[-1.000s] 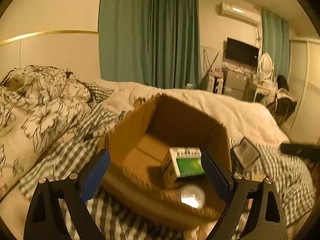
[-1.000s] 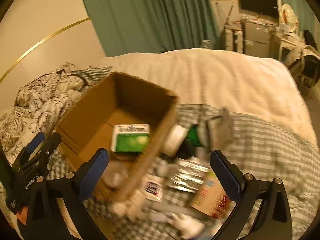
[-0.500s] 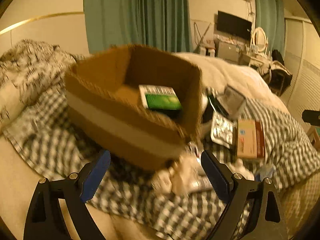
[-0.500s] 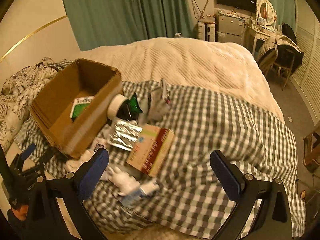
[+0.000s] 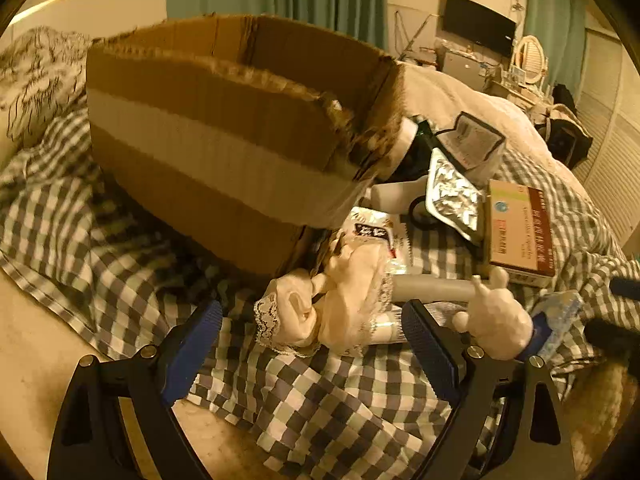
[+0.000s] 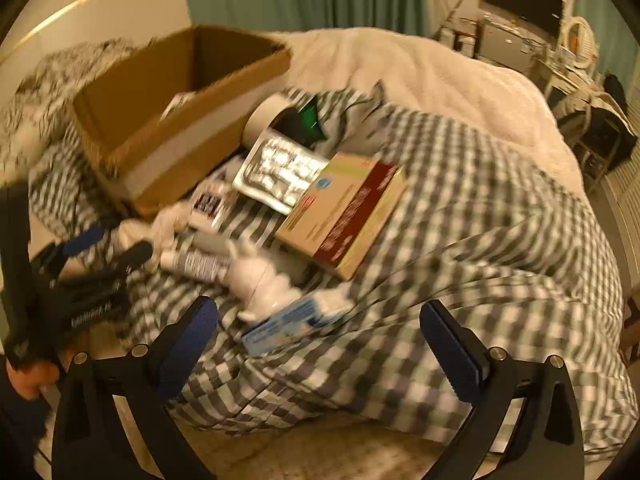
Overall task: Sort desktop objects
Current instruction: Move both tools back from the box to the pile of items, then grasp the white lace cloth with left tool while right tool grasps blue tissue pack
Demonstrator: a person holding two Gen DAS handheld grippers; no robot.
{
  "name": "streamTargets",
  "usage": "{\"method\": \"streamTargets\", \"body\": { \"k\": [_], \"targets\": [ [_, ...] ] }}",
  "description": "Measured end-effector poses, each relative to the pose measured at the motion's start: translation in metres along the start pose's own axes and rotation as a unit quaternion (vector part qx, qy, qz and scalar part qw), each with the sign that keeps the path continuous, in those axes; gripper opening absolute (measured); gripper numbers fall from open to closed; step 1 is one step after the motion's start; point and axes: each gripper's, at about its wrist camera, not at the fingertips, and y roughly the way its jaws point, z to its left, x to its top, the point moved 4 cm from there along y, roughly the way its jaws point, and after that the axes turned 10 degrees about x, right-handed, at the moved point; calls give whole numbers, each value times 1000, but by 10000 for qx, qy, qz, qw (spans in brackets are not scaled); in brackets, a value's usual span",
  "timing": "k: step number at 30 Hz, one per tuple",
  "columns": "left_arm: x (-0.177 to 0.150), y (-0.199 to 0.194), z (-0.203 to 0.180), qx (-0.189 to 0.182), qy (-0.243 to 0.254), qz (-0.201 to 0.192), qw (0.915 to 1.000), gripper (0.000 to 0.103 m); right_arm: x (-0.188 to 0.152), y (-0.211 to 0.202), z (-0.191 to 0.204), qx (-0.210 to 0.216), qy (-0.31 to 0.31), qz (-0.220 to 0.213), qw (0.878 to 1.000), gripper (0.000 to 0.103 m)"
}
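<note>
A brown cardboard box (image 5: 224,140) stands on the checked blanket. Loose items lie right of it. Among them are a cream lace-trimmed cloth toy (image 5: 332,308), a grey tube (image 5: 432,288), a white figure (image 5: 492,320), a foil blister pack (image 5: 452,196) and a red-and-tan carton (image 5: 520,232). My left gripper (image 5: 310,320) is open, low over the cloth toy, with its pads clear of it. My right gripper (image 6: 320,320) is open just in front of a blue packet (image 6: 288,324) and the white figure (image 6: 260,276). The left gripper (image 6: 108,248) shows at the left of the right wrist view.
A dark green bottle with a white cap (image 6: 296,120) lies behind the blister pack (image 6: 280,172). The carton (image 6: 344,212) rests mid-blanket. A floral pillow (image 5: 36,72) is left of the box (image 6: 160,128), and a cream duvet (image 6: 420,76) lies beyond. The room's furniture is at the far right.
Both grippers have come down toward the blanket and stayed open. The left now looks at the box's outer wall, so the green carton inside is hidden. The loose items have grown nearer.
</note>
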Motion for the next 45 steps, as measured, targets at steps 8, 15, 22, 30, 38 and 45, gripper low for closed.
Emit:
{"method": "streamTargets", "body": {
  "k": [8, 15, 22, 30, 38, 45],
  "targets": [
    [-7, 22, 5, -210, -197, 434, 9986, 60, -12, 28, 12, 24, -90, 365, 9993, 89],
    [-10, 18, 3, -288, -77, 351, 9989, 35, -20, 41, 8, -88, -81, 525, 9985, 77],
    [-14, 13, 5, -298, 17, 348, 9989, 18, -25, 40, 7, 295, 112, 563, 9979, 46],
    [-12, -3, 6, -411, 157, 194, 9988, 9, -26, 37, 7, 389, 266, 543, 9974, 35],
    [-4, -21, 5, -554, 130, -12, 9984, 8, -20, 25, 9, 547, 280, 403, 9973, 30],
    [4, -35, -7, -668, 263, -255, 9971, 8, -15, 17, 12, 550, 187, 296, 9979, 25]
  ]
}}
